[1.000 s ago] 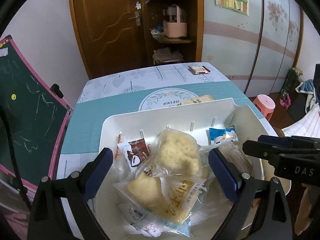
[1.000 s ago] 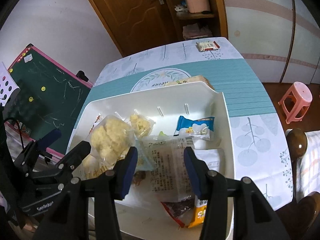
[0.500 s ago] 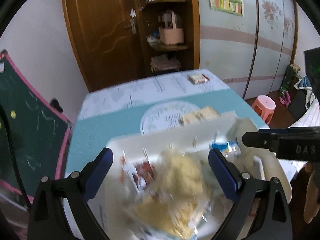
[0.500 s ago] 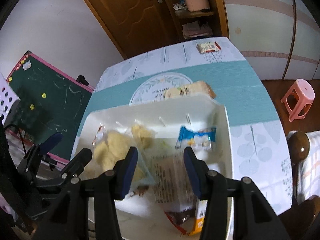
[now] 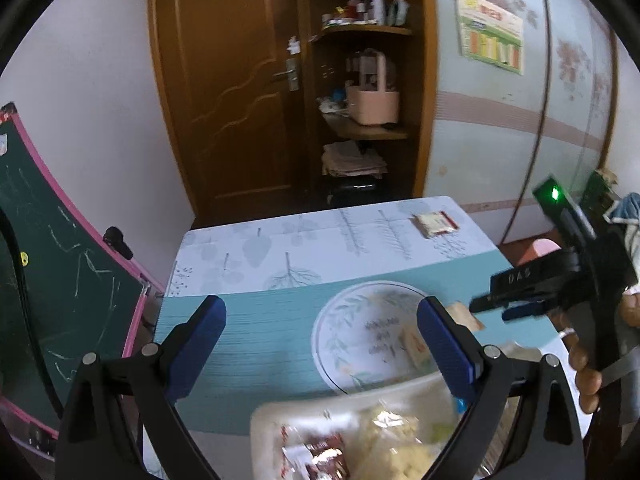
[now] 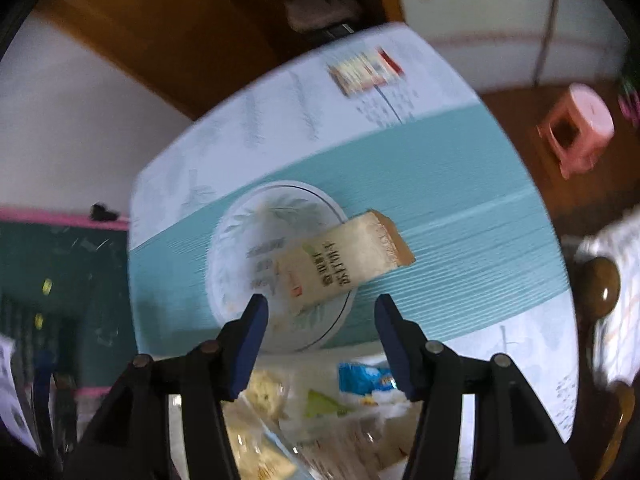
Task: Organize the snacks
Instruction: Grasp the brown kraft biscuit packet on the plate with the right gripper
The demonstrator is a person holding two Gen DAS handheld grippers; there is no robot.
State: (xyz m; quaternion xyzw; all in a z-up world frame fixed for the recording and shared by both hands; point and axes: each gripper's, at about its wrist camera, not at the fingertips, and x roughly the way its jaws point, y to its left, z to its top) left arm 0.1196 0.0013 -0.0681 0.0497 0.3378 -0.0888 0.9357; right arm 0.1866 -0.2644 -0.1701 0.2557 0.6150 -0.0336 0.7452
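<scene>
From the left wrist, the left gripper (image 5: 321, 334) is now hanging over the teal tablecloth (image 5: 264, 332) rather than over the white tray (image 5: 276, 420), which has slipped to the bottom edge with its blurred snack packets (image 5: 384, 440). Its jaws are standing wide and empty, as before. The right gripper (image 5: 490, 308) is reaching in from the right, held by a hand (image 5: 592, 364).

From the right wrist, the right gripper (image 6: 319, 314) is now pointing past the tray's far rim at a wrapped bread slice (image 6: 344, 262) lying partly on the tablecloth's round printed emblem (image 6: 256, 264), beyond the tray. Its jaws have just been opening, and they are standing moderately apart with nothing between them. A small packet (image 6: 364, 70) is lying at the table's far end.
</scene>
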